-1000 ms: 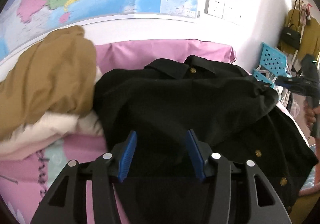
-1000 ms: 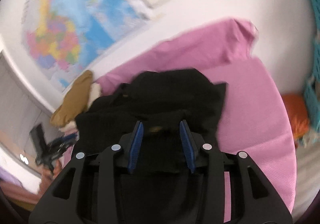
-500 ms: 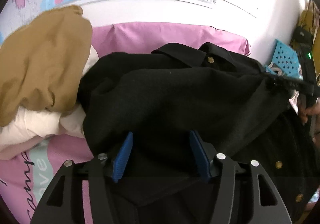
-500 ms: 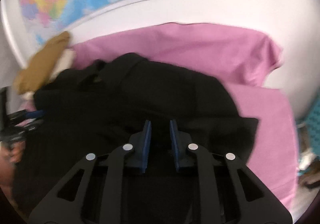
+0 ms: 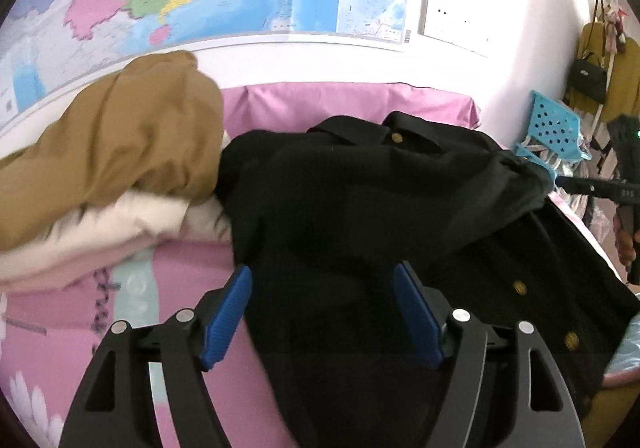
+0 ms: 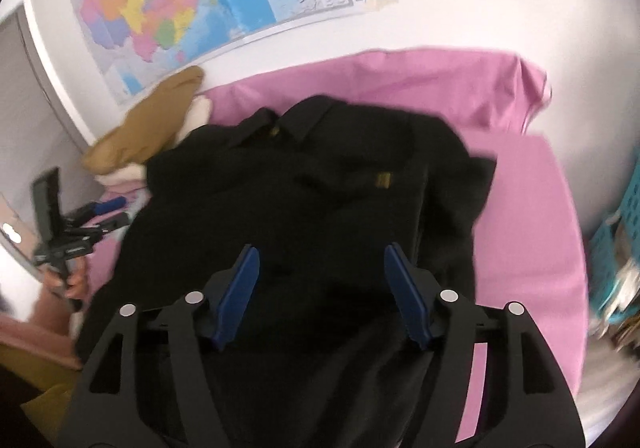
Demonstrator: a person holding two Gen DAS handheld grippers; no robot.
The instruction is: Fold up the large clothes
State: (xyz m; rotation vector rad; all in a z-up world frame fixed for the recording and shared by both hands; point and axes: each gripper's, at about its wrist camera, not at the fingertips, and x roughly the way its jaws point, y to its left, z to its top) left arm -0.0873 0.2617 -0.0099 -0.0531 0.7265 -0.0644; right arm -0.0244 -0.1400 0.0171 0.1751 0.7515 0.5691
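Above the black coat (image 5: 360,208), both hand-held grippers seemingly hover spread.

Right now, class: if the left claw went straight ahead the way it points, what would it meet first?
Most likely the black coat, which fills the gap between the open left claw's blue pads. Depth is unclear, but nothing else shows nearer.
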